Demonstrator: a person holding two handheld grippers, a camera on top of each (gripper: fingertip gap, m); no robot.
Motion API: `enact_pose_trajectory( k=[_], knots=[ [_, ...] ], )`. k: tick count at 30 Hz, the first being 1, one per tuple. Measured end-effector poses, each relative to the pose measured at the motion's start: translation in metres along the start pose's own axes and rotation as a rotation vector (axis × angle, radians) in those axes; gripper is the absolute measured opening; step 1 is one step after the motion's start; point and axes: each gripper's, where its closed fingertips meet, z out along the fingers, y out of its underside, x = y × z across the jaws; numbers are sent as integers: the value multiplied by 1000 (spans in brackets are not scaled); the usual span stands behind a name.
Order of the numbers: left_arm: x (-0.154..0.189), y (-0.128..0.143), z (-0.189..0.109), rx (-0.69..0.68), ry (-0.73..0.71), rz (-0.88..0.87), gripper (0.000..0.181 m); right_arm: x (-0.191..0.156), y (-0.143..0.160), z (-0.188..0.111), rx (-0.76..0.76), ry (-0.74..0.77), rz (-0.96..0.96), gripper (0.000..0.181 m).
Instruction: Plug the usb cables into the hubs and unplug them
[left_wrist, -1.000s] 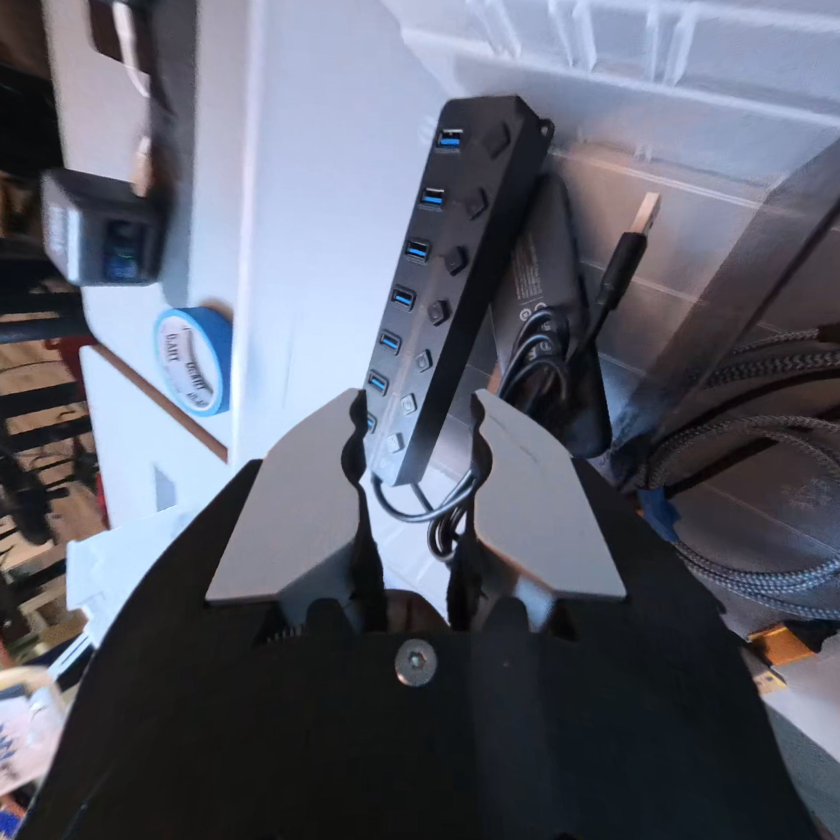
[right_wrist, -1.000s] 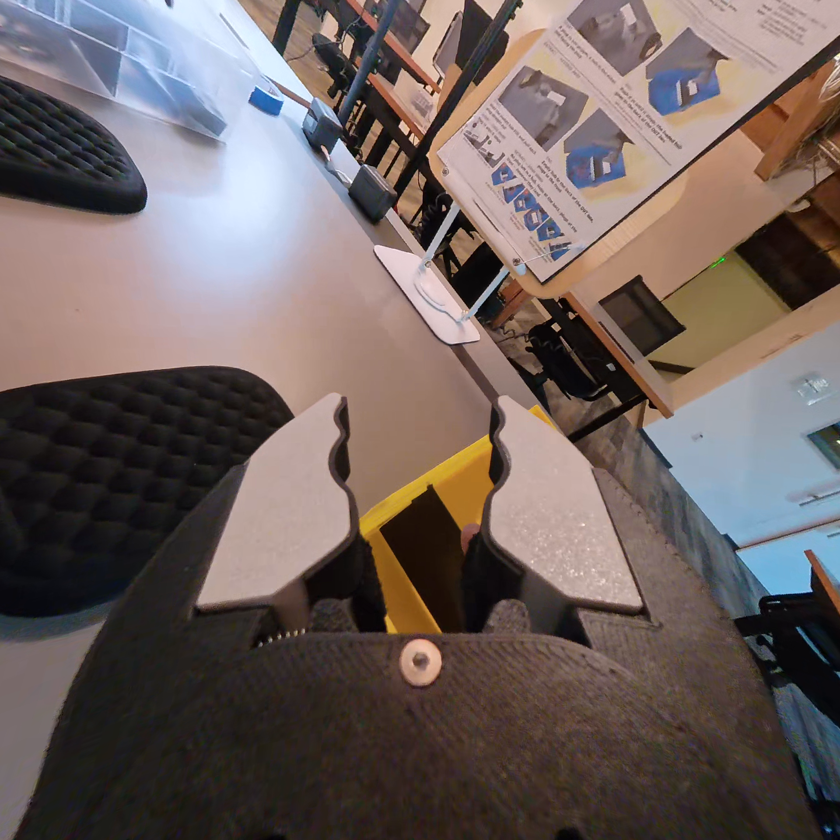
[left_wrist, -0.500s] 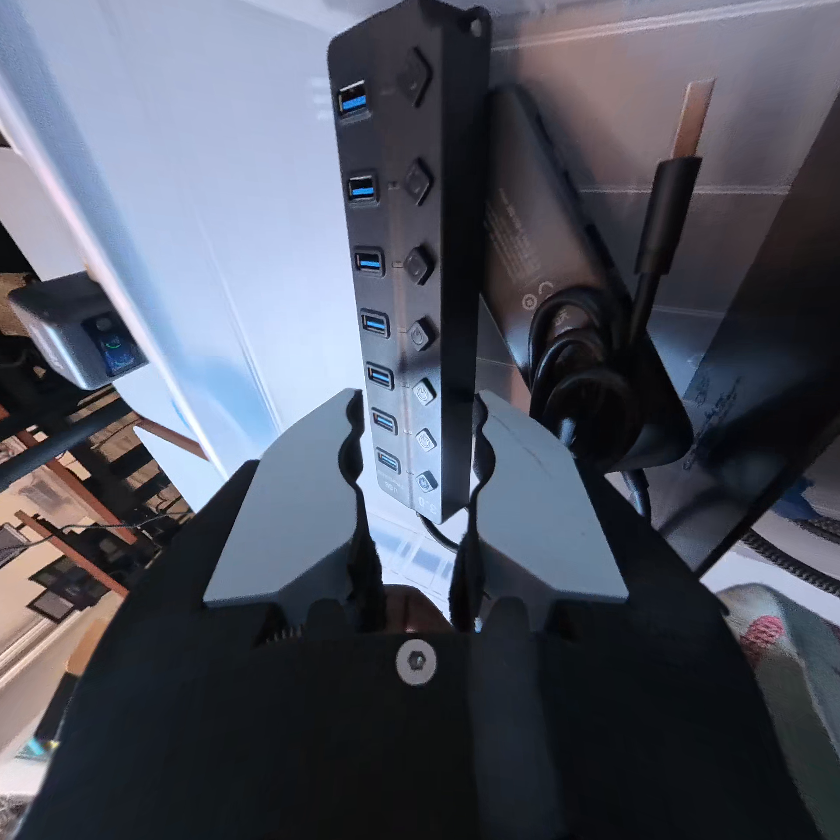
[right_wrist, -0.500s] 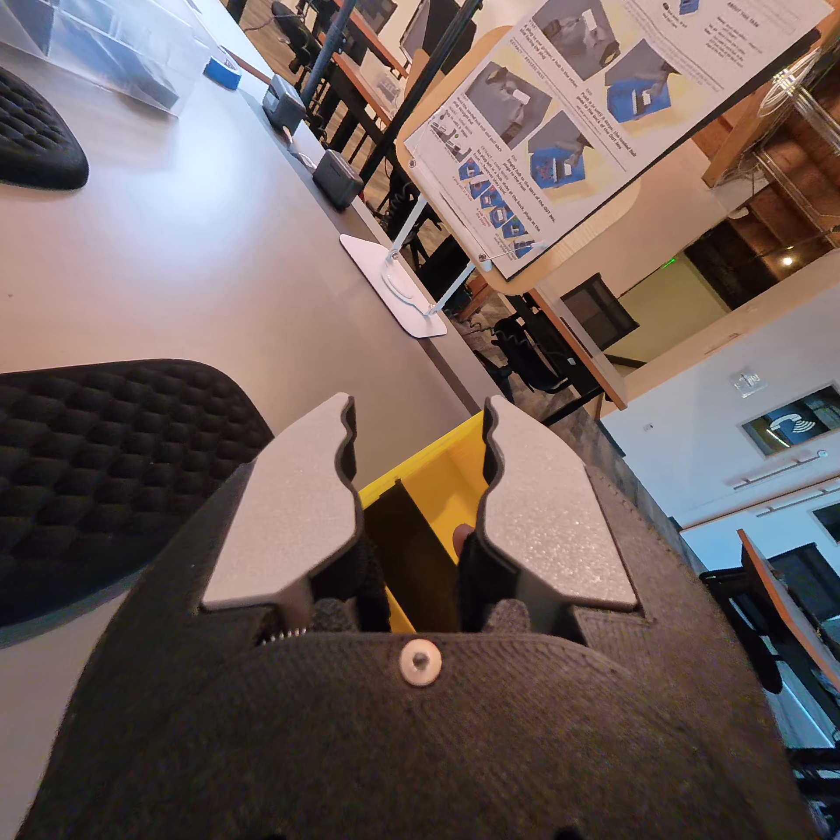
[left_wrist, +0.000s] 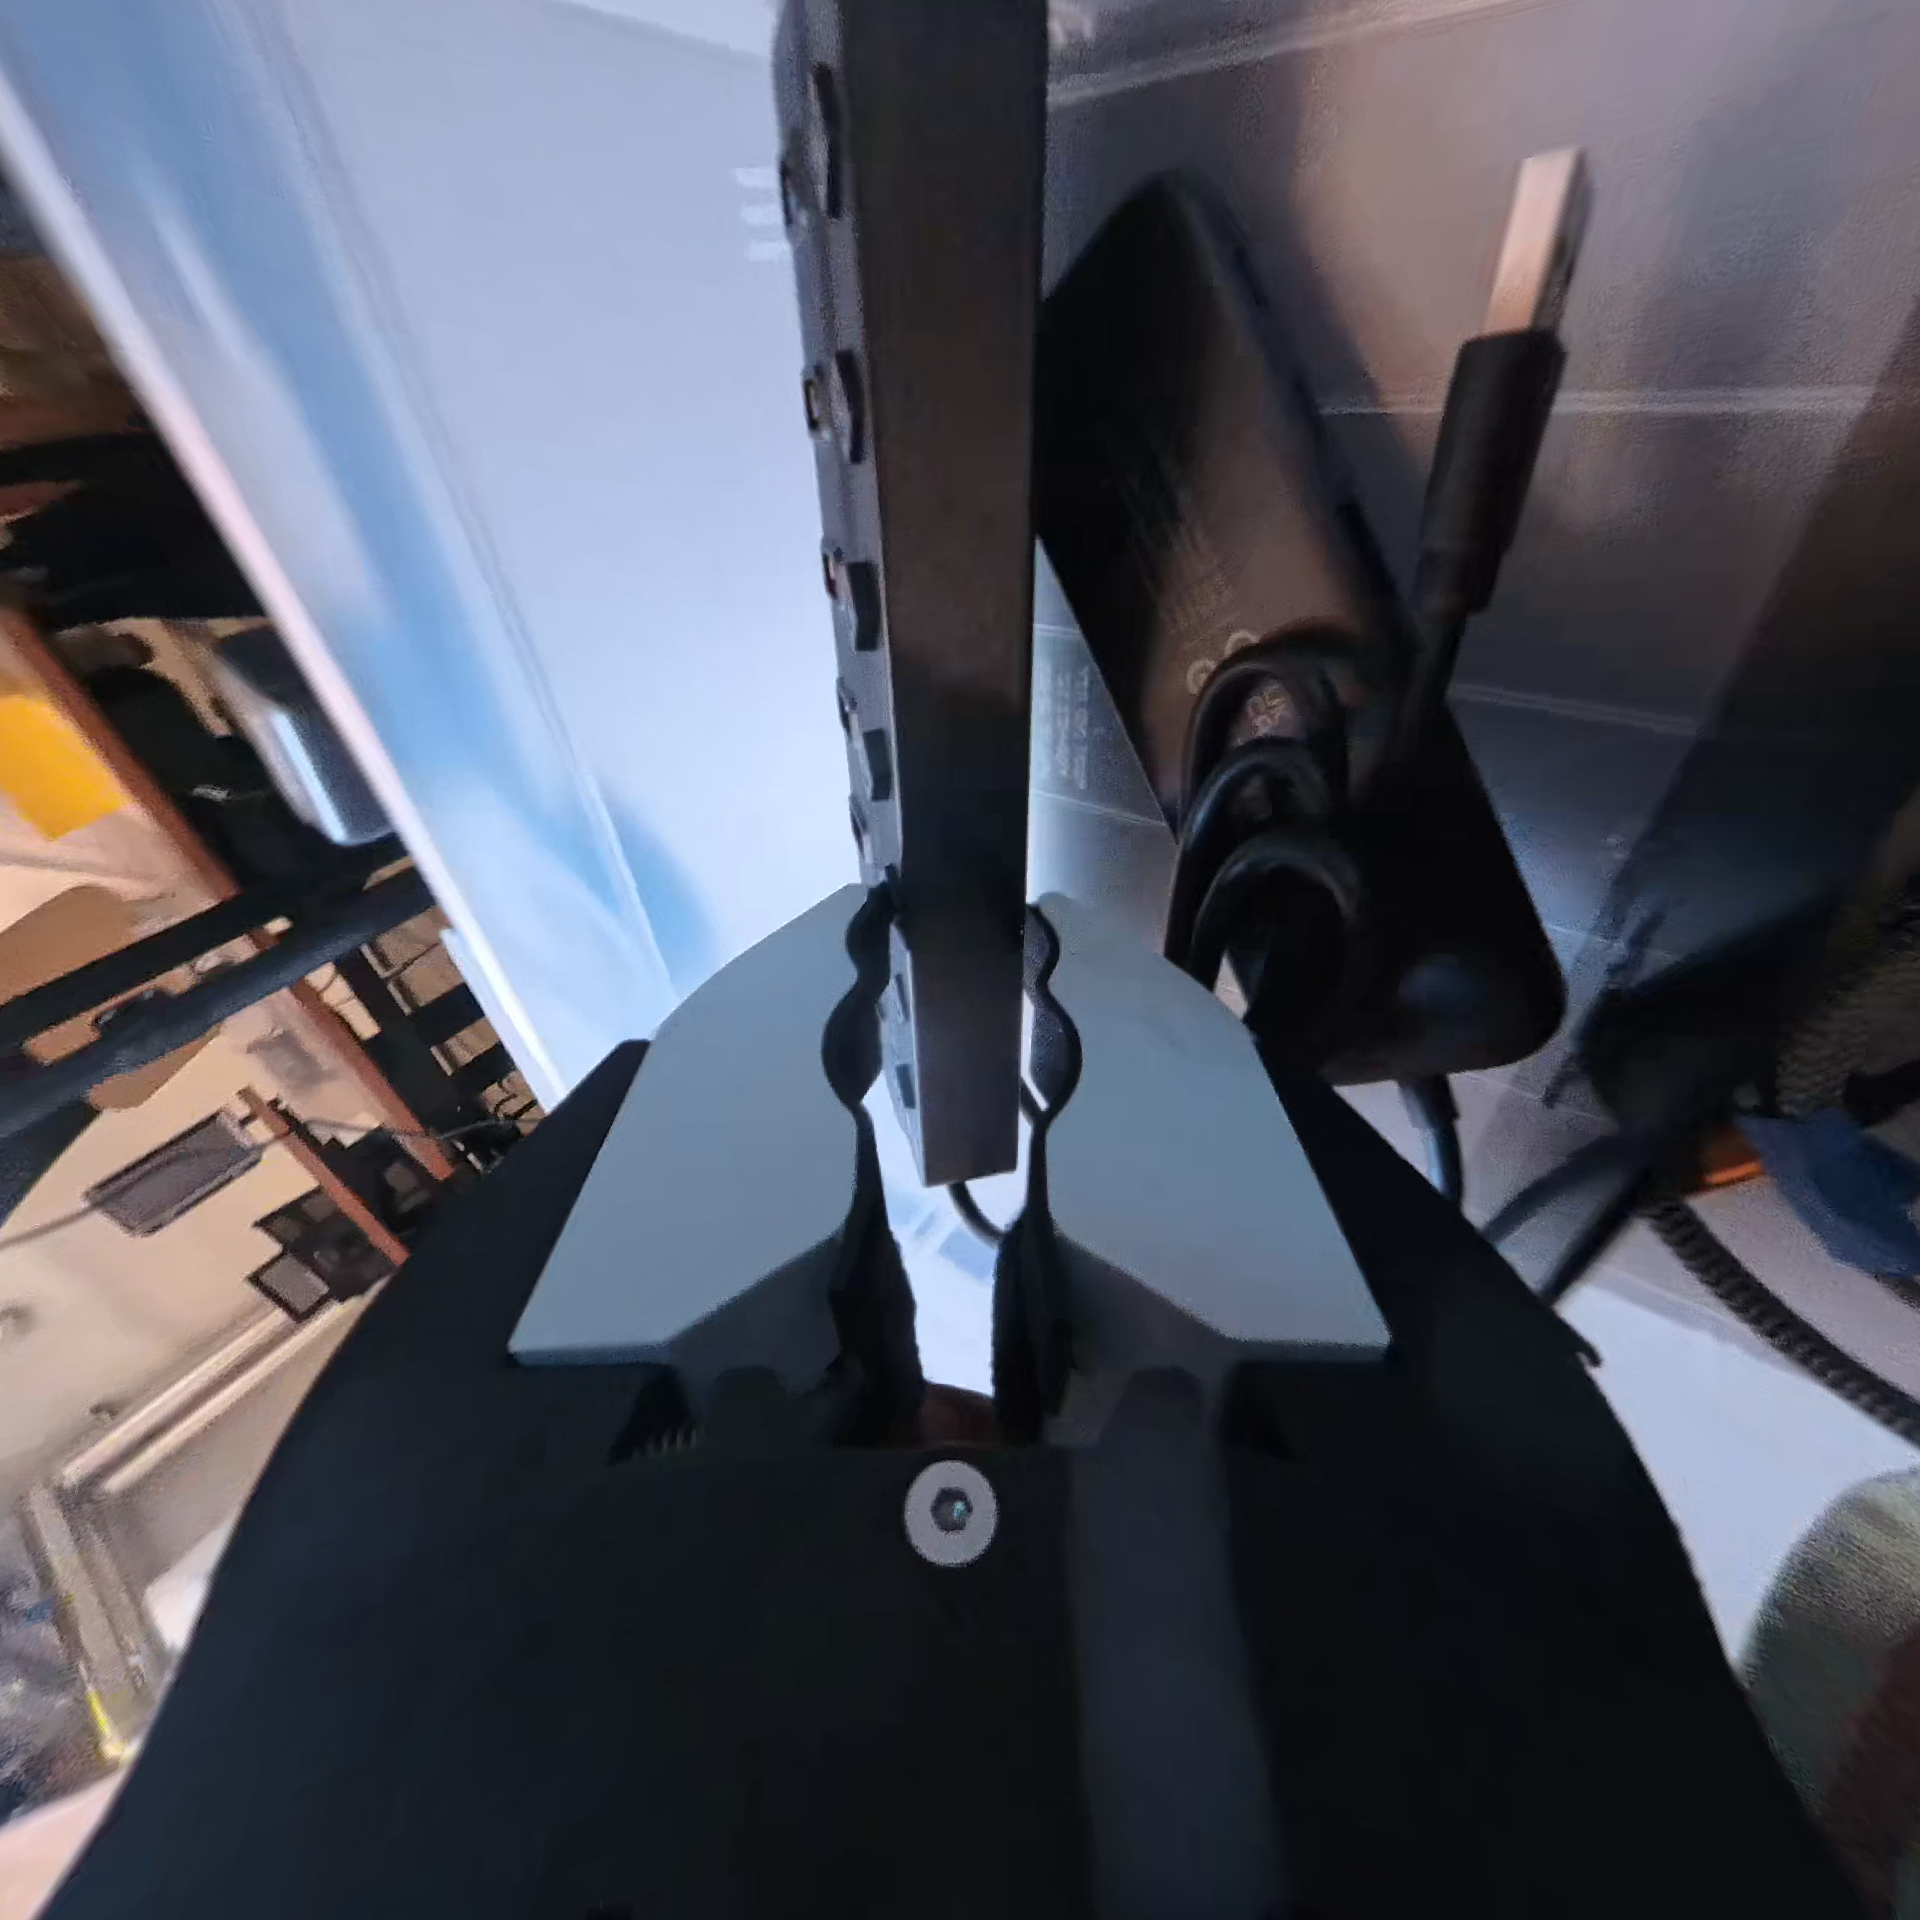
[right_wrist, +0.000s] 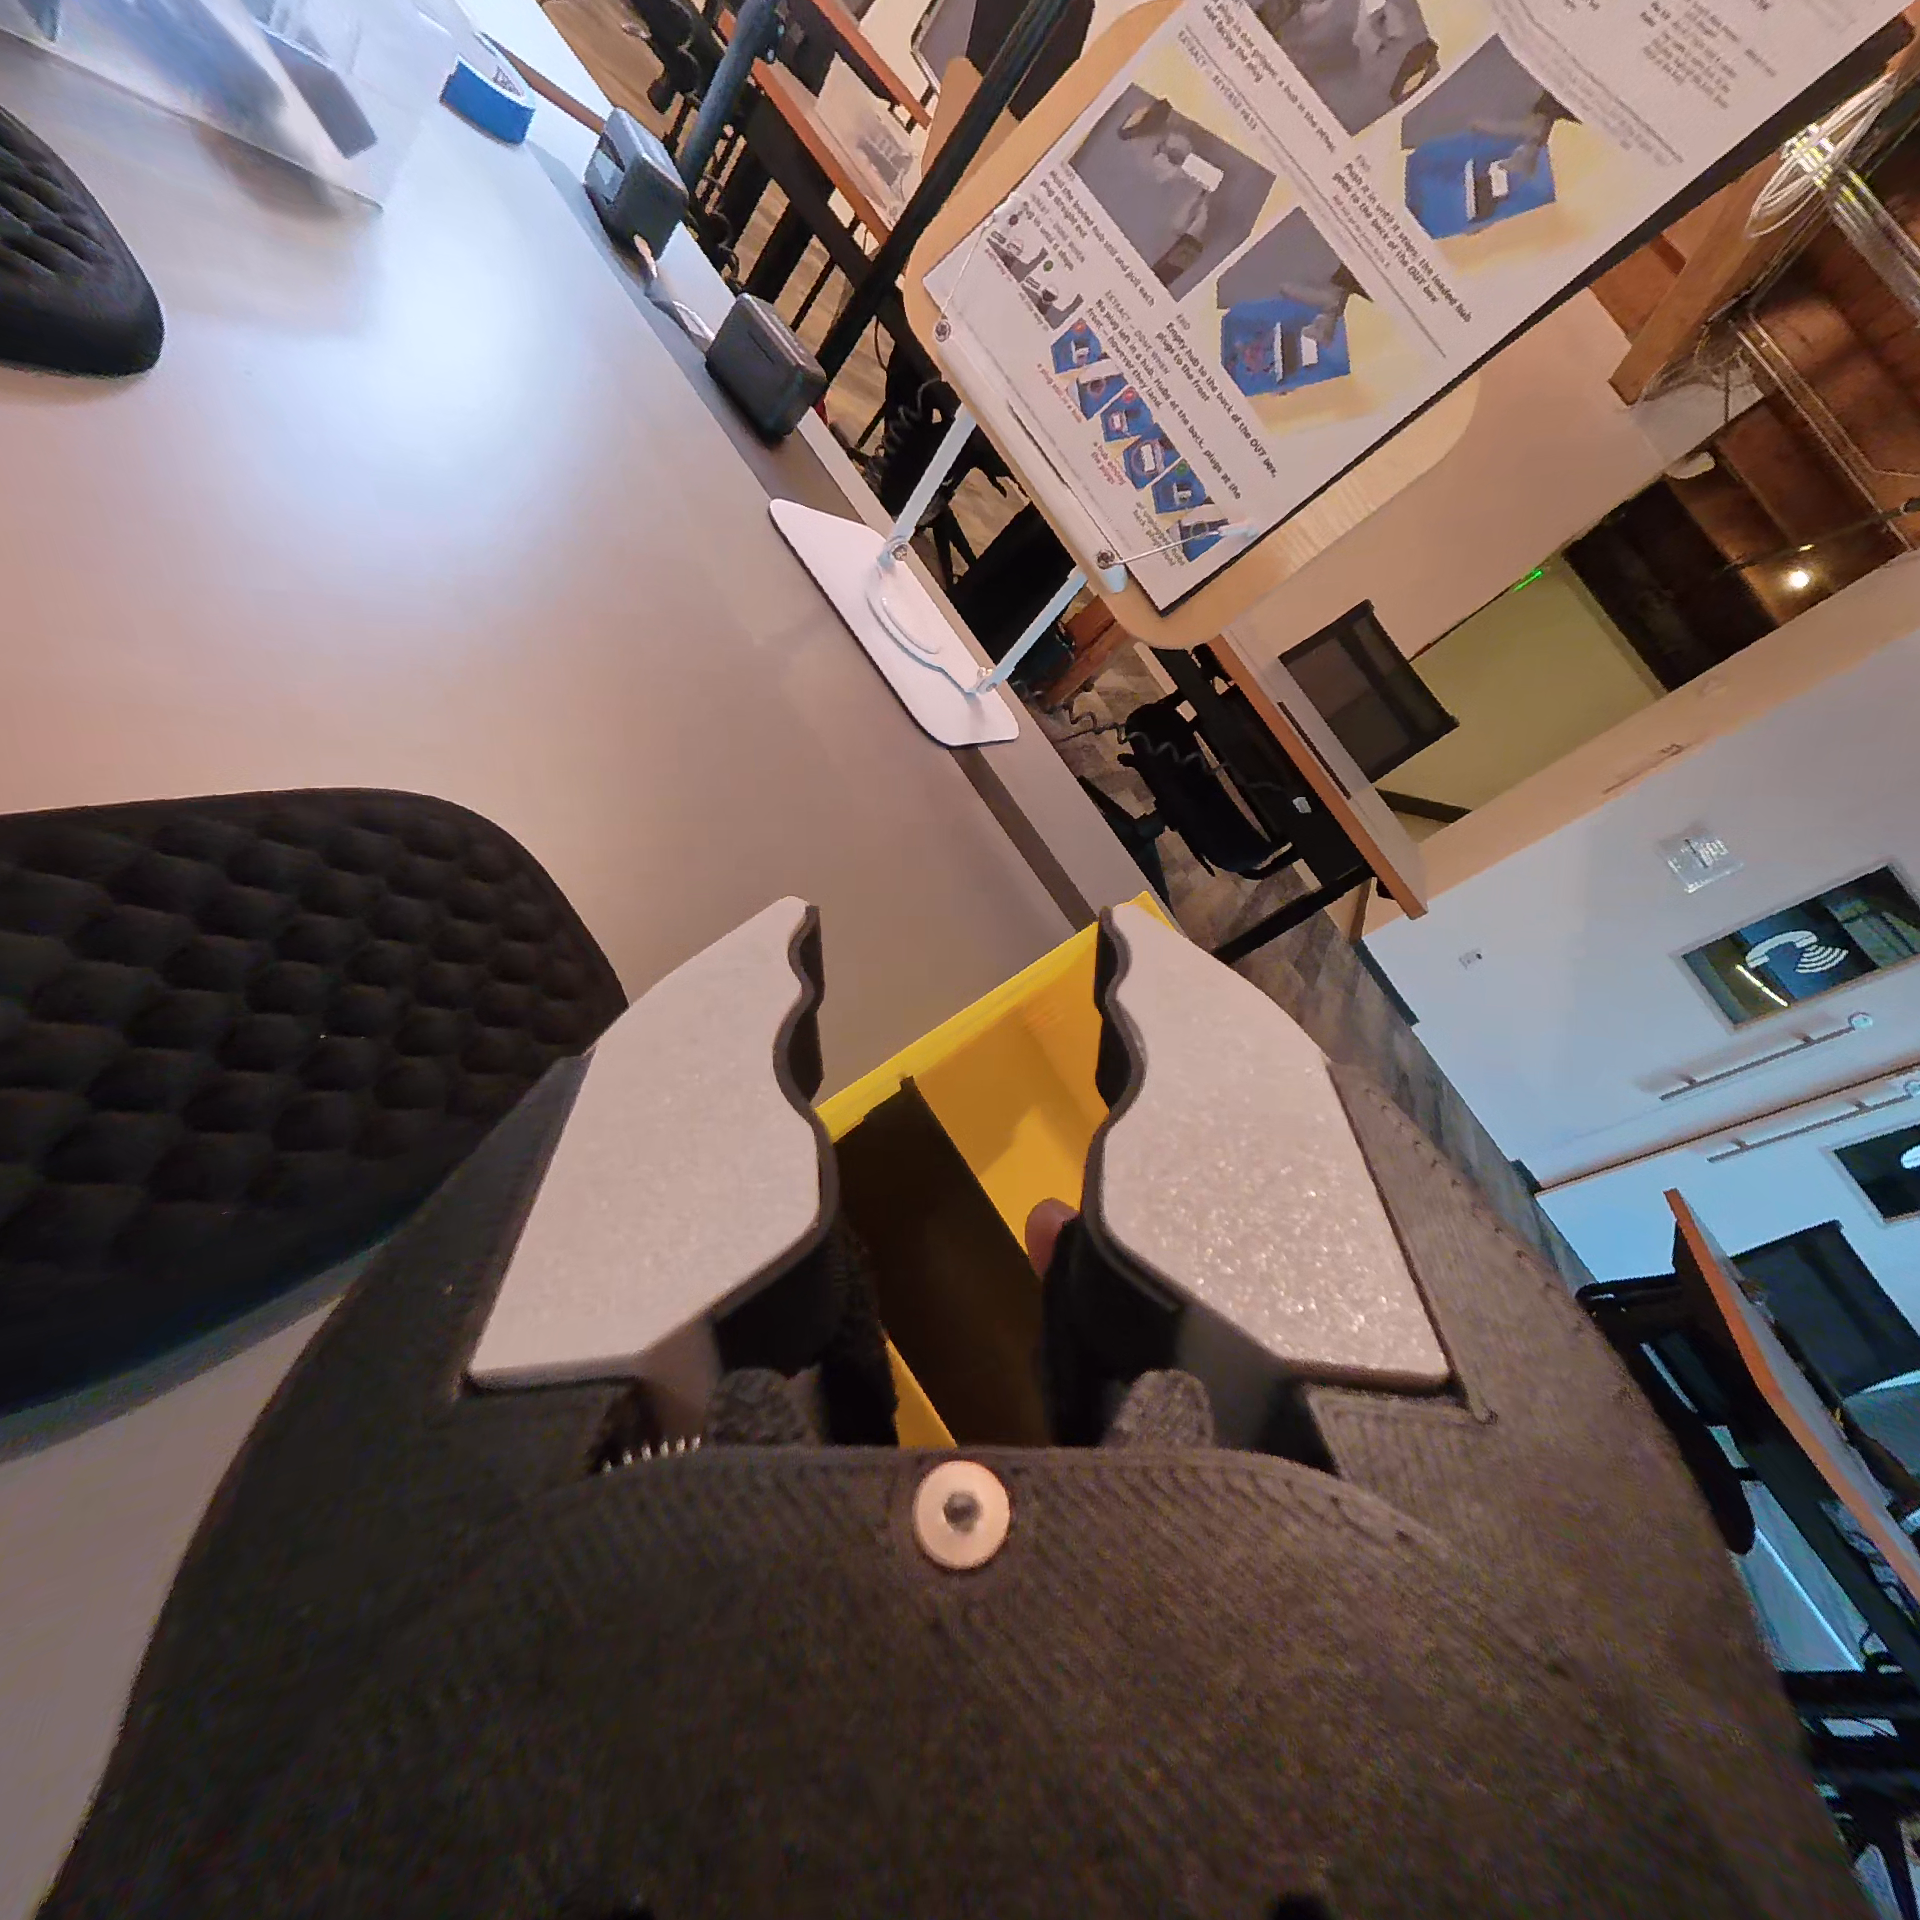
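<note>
Between the fingers of my left tool, now clamped on its near end, the black hub has rolled edge-on, ports facing nine o'clock, ready for plugging, while my right tool stays apart, empty.

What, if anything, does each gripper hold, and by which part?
The left gripper clamps the long black USB hub across its lower end, near its cable exit. The right gripper is open and holds nothing.
</note>
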Motion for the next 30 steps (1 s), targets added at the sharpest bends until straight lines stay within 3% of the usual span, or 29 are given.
enact_pose_trajectory(
  k=[7, 11, 14, 18, 22, 27, 30],
  knots=[
    [-31, 8, -54, 19, -382, -130, 24, -4, -9, 12, 36, -24, -12, 49],
    [-64, 6, -112, 22, -674, -217, 24, -15, -22, 26, 102, -56, 21, 50],
    [-85, -13, -168, 92, -900, -301, 24, -29, -40, 41, 200, -102, 74, 51],
    [-94, -65, -232, 231, -1092, -329, 23, -52, -65, 65, 293, -172, 120, 55],
    [-85, -139, -269, 461, -1091, -398, 24, -72, -100, 88, 440, -239, 238, 63],
    [-51, -244, -276, 669, -1007, -335, 24, -87, -153, 101, 647, -326, 454, 86],
    [-29, -290, -265, 694, -1003, -243, 23, -88, -172, 107, 694, -359, 534, 98]
  ],
)
